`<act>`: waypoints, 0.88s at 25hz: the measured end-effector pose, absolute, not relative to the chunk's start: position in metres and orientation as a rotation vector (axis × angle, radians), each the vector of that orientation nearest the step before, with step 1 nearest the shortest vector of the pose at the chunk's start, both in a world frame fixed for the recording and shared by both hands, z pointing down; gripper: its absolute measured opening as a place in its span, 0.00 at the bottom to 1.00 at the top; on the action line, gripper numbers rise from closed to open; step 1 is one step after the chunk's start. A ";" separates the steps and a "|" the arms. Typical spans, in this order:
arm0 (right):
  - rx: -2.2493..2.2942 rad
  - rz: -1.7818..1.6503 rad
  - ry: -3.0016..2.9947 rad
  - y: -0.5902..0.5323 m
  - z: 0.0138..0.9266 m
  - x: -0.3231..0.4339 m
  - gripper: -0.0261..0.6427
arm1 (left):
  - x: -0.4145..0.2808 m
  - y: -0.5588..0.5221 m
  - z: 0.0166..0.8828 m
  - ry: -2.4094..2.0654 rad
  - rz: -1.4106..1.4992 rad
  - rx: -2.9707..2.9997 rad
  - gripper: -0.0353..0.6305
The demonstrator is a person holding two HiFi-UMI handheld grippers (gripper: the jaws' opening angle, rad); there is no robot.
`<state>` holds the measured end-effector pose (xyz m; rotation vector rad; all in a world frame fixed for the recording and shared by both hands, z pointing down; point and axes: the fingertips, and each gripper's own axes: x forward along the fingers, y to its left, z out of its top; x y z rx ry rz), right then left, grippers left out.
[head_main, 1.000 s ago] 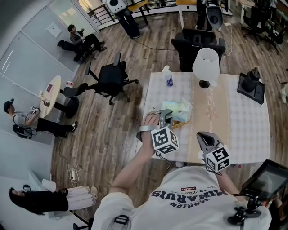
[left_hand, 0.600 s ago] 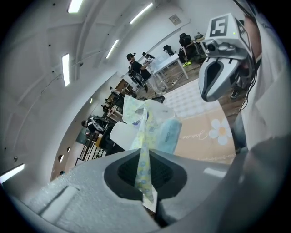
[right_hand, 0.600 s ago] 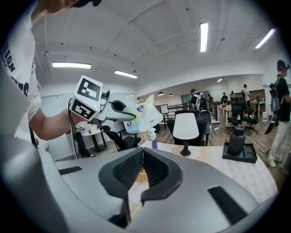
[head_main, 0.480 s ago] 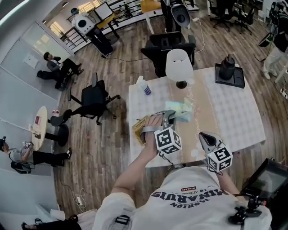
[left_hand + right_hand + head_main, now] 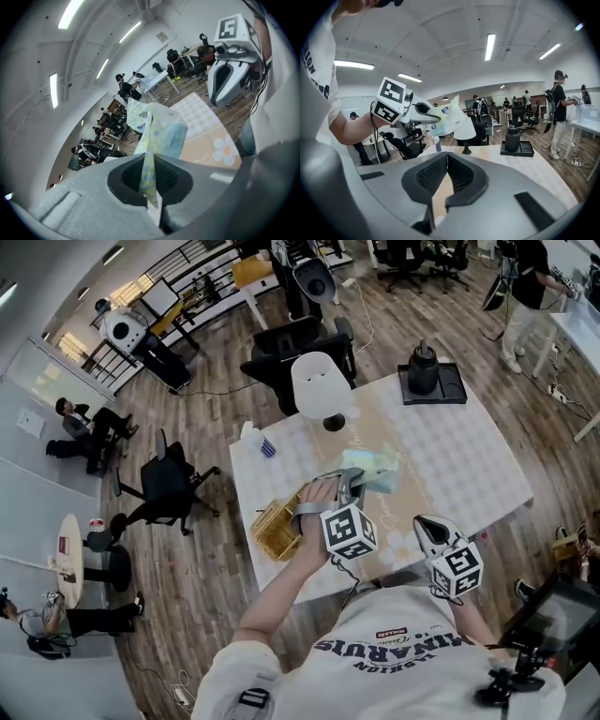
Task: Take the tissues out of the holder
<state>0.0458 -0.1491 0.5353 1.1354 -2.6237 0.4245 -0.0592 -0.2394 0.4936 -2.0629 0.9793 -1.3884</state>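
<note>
My left gripper (image 5: 353,486) is shut on the edge of a pale green and blue tissue pack (image 5: 377,470), held a little above the white table (image 5: 469,456). In the left gripper view the pack's (image 5: 165,135) thin flap is pinched between the jaws of the left gripper (image 5: 149,161). The golden wicker holder (image 5: 277,529) sits at the table's left edge, beside my left hand and apart from the pack. My right gripper (image 5: 424,524) hovers over the near table edge, shut with nothing in it (image 5: 446,157). From the right gripper view, the left gripper (image 5: 419,110) and pack (image 5: 451,119) show up ahead.
A white dome lamp (image 5: 319,388) stands at the far side of the table. A black bottle on a black tray (image 5: 427,376) is at the far right corner, a small white bottle (image 5: 253,435) at the far left. Black office chairs (image 5: 169,488) stand around.
The head view has swung round. The wicker holder has come into sight left of my left gripper, which carries the tissue pack away from it. The right gripper moved along too.
</note>
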 end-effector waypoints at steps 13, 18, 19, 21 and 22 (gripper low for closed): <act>1.164 0.435 -2.614 -0.144 0.542 0.056 0.05 | -0.049 -0.240 0.533 0.950 -1.433 -2.071 0.06; 1.163 0.442 -2.607 -0.145 0.542 0.059 0.05 | -0.049 -0.244 0.581 0.949 -1.492 -2.079 0.06; 1.163 0.441 -2.606 -0.146 0.542 0.060 0.05 | -0.049 -0.245 0.592 0.949 -1.506 -2.081 0.06; 1.165 0.440 -2.601 -0.147 0.543 0.062 0.05 | -0.047 -0.248 0.614 0.947 -1.528 -2.083 0.06; 1.166 0.441 -2.598 -0.148 0.543 0.063 0.05 | -0.046 -0.249 0.626 0.944 -1.542 -2.082 0.06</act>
